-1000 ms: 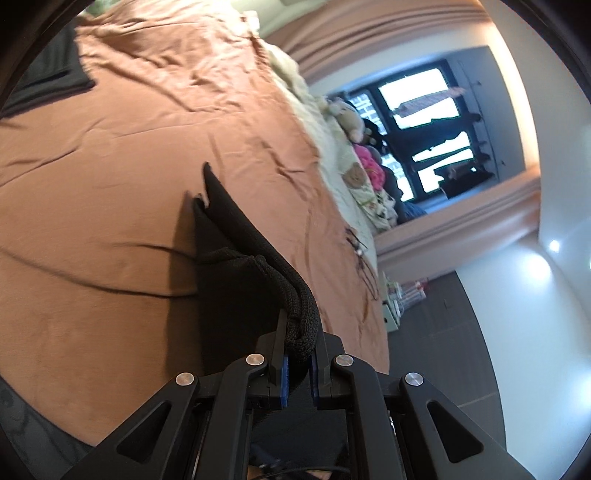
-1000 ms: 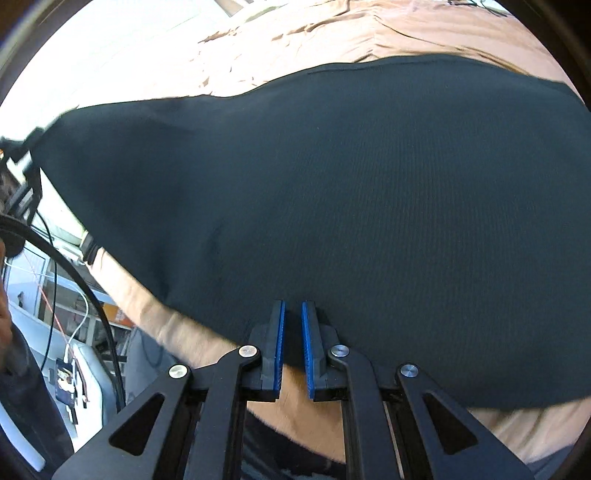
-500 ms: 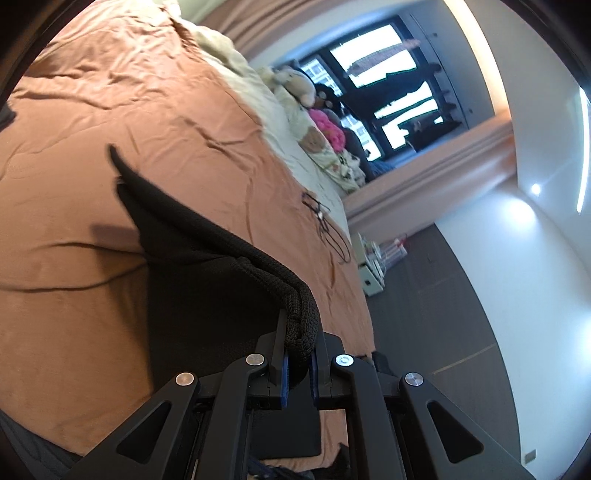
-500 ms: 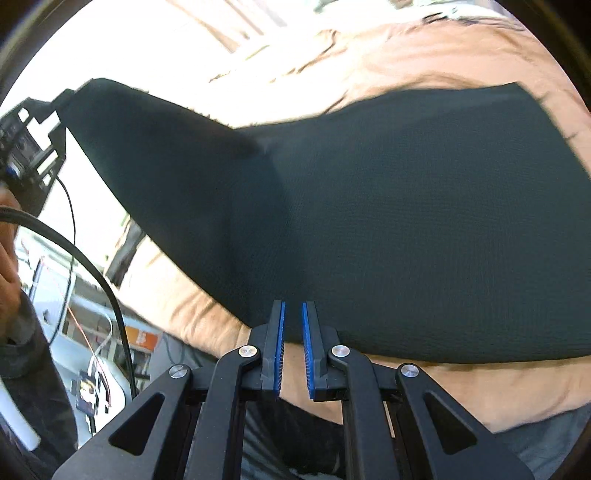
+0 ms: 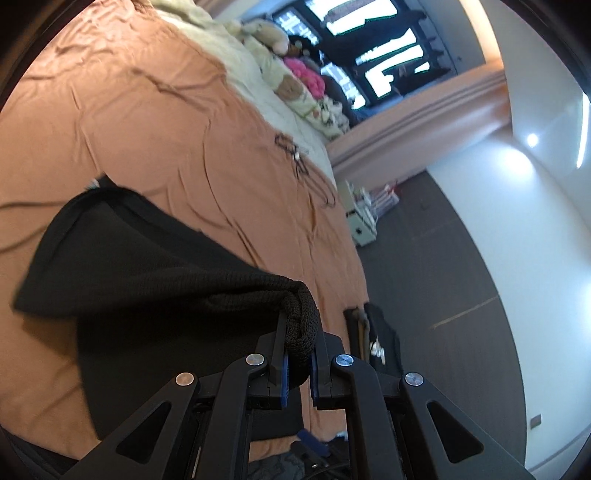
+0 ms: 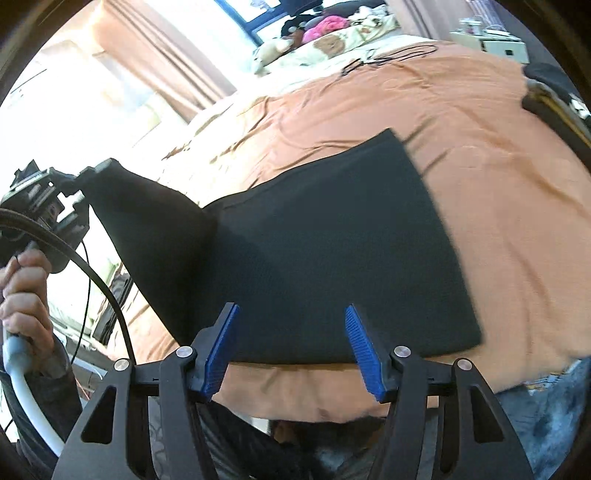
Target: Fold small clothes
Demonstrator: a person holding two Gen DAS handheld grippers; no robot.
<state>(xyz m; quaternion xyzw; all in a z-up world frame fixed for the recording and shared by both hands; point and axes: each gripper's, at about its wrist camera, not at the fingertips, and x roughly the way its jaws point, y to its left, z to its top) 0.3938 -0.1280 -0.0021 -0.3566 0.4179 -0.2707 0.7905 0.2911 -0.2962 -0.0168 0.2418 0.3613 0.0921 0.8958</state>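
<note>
Fingers of the right gripper (image 6: 291, 347) have just spread, nothing between them, over the near hem of the black garment (image 6: 332, 251) lying on the orange bedspread (image 6: 480, 184). Leftward and higher, the left gripper (image 5: 298, 363) pinches its bunched corner (lifted, probably a waistband), so the cloth's long axis runs left-right. Plush toys (image 6: 325, 26) sit far back.

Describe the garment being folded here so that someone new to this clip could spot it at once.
Start from the wide orange-brown bedspread that covers the bed. On its near edge lies a flat black knit garment, one corner lifted and pinched in the left claw. The other dark garment hangs at the bed's side with white print; this one is plain.
</note>
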